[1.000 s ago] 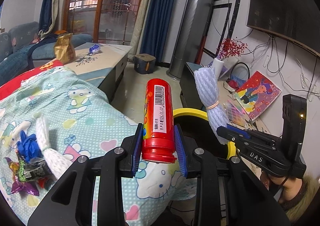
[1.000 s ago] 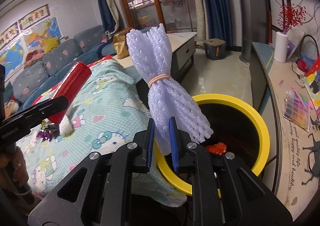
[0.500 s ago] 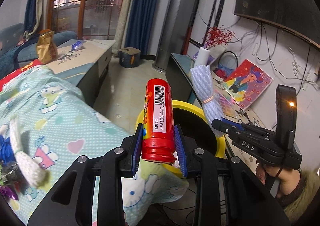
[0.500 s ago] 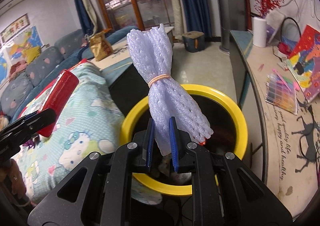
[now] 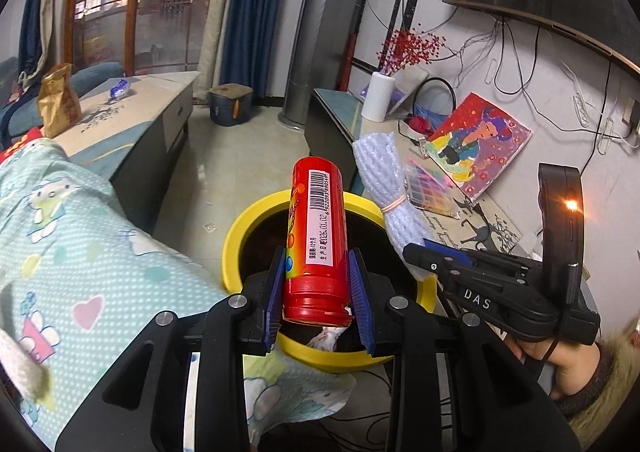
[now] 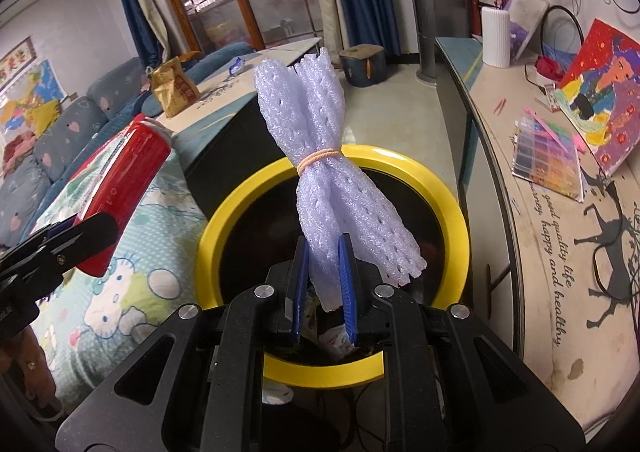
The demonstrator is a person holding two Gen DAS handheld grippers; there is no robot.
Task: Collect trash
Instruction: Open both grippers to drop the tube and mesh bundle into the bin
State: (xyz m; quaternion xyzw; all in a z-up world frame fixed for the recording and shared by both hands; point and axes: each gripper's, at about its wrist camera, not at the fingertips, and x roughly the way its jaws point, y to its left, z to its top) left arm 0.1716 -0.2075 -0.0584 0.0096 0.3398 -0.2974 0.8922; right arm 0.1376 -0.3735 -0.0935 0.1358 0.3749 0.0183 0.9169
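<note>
Clamping the lower end of a red candy tube (image 5: 316, 236), the left claw (image 5: 318, 294) is seen at lower centre of its own view, its blue pads pressed against both sides of the tube just above the cap. The tube is held upright, with a white barcode label facing the camera, and is positioned over the near rim of a yellow-rimmed trash bin (image 5: 234, 236) whose dark interior fills the middle of the frame. At the bin's right edge the right claw (image 5: 416, 252) is visible, closed on a bundle of white foam netting (image 5: 390, 187).

In the right wrist view, the right claw (image 6: 323, 284) is clenched around the lower part of the foam netting (image 6: 316, 155), which is tied at its waist by an orange rubber band (image 6: 320, 156) and stands upright over the bin's opening (image 6: 452, 211). Some paper scraps can be made out inside the bin beneath the pads. At the left of that frame the red tube (image 6: 120, 187) is seen tilted in the left claw (image 6: 80, 230), above a Hello Kitty patterned blanket (image 6: 120, 292).

Further out, a worktop (image 6: 560, 252) with a deer decal lies along the right side, carrying a colourful painting (image 6: 600, 91) and a white vase (image 6: 496, 37). A gold bag (image 5: 58, 101) stands on a low table at the upper left of the left wrist view.
</note>
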